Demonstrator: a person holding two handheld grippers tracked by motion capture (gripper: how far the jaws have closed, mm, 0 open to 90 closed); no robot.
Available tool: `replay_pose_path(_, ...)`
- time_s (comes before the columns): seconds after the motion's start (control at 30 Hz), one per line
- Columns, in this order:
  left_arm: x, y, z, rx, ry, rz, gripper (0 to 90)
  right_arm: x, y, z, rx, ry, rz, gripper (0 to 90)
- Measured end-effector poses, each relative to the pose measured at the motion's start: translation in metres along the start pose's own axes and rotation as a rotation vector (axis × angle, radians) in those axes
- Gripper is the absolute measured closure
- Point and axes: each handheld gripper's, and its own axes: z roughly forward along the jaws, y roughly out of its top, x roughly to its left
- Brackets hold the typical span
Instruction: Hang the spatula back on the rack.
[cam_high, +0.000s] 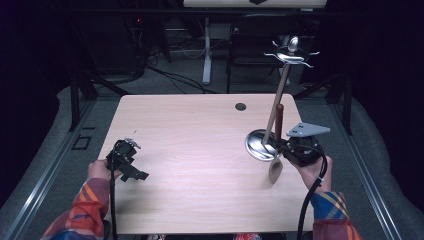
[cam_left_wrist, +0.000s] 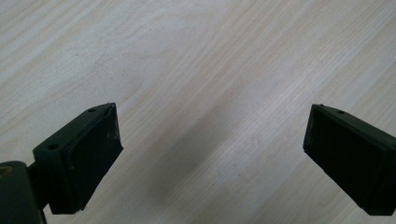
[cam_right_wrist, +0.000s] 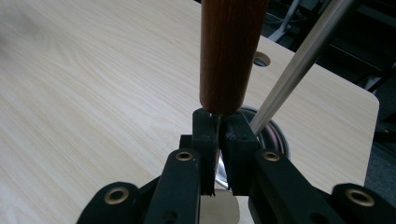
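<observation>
The pale wooden table (cam_high: 200, 150) carries a metal stand (cam_high: 276, 107) at its right side, whose round shiny base (cam_high: 257, 145) rests on the wood and whose slim pole leans up and away to a crown of hooks. Just right of that base, the right hand-held gripper (cam_high: 286, 150) has its jaws closed tight on a spoon (cam_high: 276, 150), pinching the thin metal neck just below the reddish-brown wooden handle (cam_right_wrist: 232, 51). The handle stands up from the jaws, close beside the stand's pole, while the pale spoon bowl (cam_high: 275, 170) hangs below the jaws, nearer the person, over the table. In the right gripper view the pole crosses just right of the handle. Well apart, at the table's left, the left hand-held gripper (cam_high: 134, 172) hovers above bare wood with its jaws spread wide and nothing between them.
</observation>
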Motion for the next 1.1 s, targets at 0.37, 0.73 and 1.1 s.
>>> replay_pose_path(0.37,0.0,0.0,0.0,0.002,0.0,0.0,3.9,-0.005,0.003,-0.006,-0.022,-0.027,0.019,84.9)
replay_pose_path(0.73,0.0,0.0,0.001,0.0,-0.001,0.001,3.9,-0.009,0.006,-0.012,-0.034,-0.063,0.024,84.9)
replay_pose_path(1.1,0.0,0.001,0.0,0.003,0.0,0.002,3.9,-0.016,0.008,-0.015,-0.031,-0.084,0.023,84.8)
